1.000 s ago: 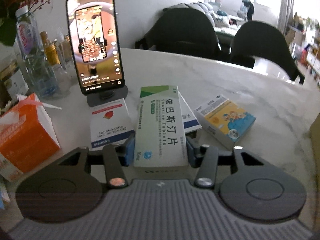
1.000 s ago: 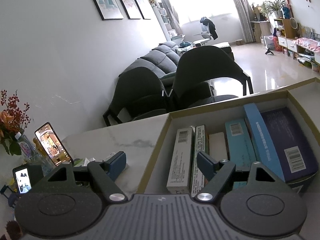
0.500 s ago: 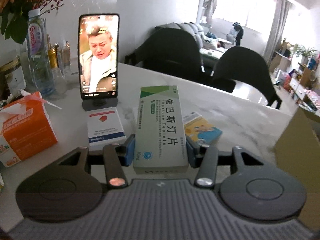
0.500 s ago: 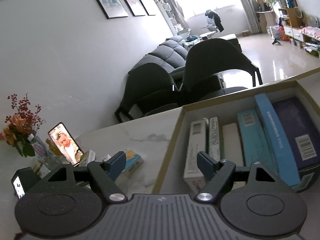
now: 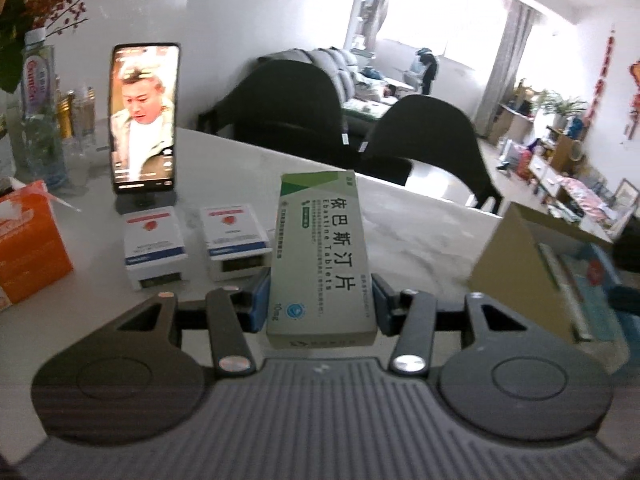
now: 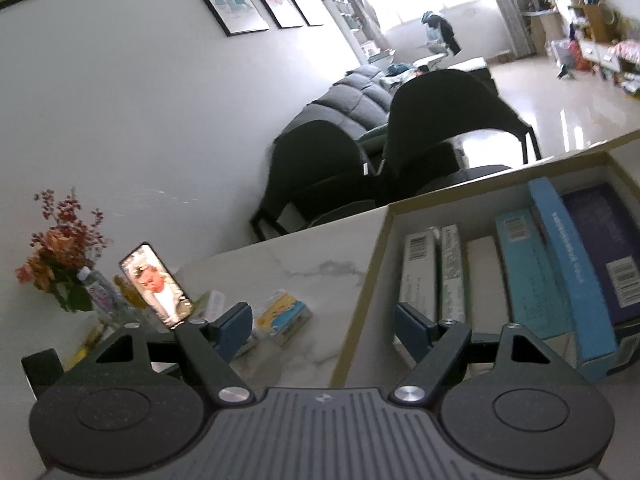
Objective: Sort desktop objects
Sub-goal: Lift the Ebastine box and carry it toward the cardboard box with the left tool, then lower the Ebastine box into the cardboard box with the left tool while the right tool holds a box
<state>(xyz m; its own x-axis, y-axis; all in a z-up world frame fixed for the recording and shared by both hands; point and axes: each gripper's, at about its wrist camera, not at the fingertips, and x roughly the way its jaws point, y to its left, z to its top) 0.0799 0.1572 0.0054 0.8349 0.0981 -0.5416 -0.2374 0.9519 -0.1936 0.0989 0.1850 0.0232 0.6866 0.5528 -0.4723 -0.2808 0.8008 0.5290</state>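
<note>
The left gripper pinches a flat white tablet box between its blue pads, one pad pressed on each long side. The box is a long, slim carton lying face up in the jaws, its near end close to the camera and its far end reaching out above the marble table. Its face is pale grey-white with a green band across the far end, large dark Chinese characters running down the length, the smaller words "Ebastine Tablets" beside them, and a small round blue-green mark with "10mg" near the near end.

On the table beyond it, to the left, two small white boxes with a red stripe on top and a blue band lower down stand side by side, just apart. Farther left is an orange tissue pack. Behind the small boxes a phone stands upright on a stand, its screen lit. To the right, the tan wall of a cardboard tray is near.

The right gripper has its jaws spread wide with nothing between them; it hangs over the left wall of the cardboard tray. Inside the tray, several boxes stand on edge in a row: white ones on the left, a teal and a blue one in the middle, a dark purple one on the right. A yellow-and-blue box lies on the table left of the tray.
</note>
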